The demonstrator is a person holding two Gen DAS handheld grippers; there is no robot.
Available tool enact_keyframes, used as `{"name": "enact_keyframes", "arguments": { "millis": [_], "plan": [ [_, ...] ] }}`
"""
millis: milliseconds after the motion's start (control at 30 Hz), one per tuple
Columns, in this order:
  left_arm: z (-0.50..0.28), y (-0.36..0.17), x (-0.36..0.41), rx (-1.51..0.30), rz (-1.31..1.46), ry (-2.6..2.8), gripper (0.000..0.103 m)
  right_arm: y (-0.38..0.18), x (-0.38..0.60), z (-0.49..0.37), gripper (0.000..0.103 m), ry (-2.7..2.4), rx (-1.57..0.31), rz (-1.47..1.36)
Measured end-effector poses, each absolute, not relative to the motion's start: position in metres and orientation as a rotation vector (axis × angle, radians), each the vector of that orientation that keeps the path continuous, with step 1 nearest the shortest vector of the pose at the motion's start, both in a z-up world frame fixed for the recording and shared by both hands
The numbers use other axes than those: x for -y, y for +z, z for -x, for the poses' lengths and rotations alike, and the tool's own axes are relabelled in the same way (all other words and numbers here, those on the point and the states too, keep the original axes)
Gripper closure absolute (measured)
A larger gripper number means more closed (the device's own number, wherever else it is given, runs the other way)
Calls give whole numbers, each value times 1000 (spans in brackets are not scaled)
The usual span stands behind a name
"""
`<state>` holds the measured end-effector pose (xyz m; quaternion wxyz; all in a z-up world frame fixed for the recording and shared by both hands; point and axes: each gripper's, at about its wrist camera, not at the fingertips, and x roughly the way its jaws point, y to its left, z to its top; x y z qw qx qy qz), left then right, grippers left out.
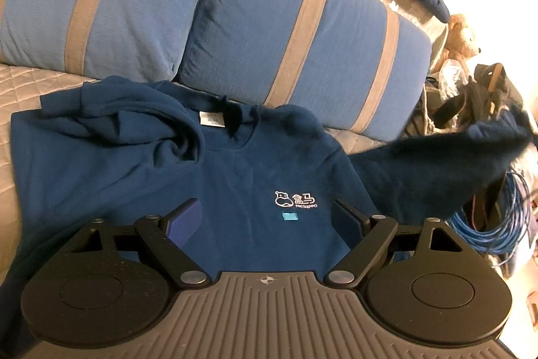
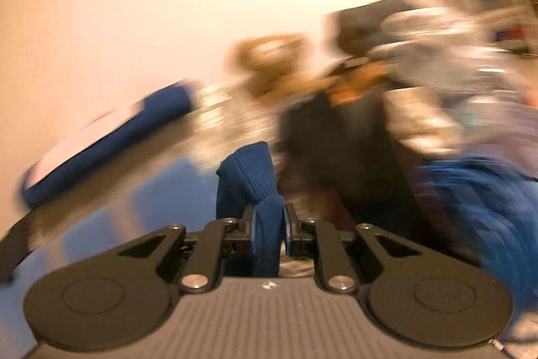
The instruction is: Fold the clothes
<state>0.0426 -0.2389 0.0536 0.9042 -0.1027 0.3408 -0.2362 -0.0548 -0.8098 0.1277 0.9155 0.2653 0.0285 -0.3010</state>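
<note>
You have the dark blue sweatshirt (image 1: 215, 177) spread chest-up on a quilted grey cover (image 1: 30, 83), its collar toward two blue cushions with tan stripes (image 1: 296, 32), while a coil of blue cable (image 1: 494, 217) and cluttered bags sit off to the right. Your left gripper (image 1: 265, 221) hovers over the shirt's chest with its jaws spread wide and holding nothing. Your right gripper (image 2: 269, 224) has its jaws pinched on the ribbed sleeve cuff (image 2: 250, 177), and everything behind it is blurred.
</note>
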Motion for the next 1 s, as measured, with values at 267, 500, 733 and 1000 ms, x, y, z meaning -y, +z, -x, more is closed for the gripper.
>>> {"name": "enact_keyframes", "arguments": {
  "millis": [267, 500, 733, 1000],
  "plan": [
    [-42, 56, 236, -697, 227, -495, 18, 16, 860, 112, 88, -983, -255, -633],
    [-43, 54, 233, -709, 235, -475, 18, -22, 861, 140, 85, -946, -271, -709],
    [-43, 52, 233, -712, 233, -469, 18, -30, 863, 146, 51, -859, -336, -647],
    [-43, 51, 235, -718, 218, -462, 18, -34, 880, 141, 80, -818, -416, -578]
  ]
}}
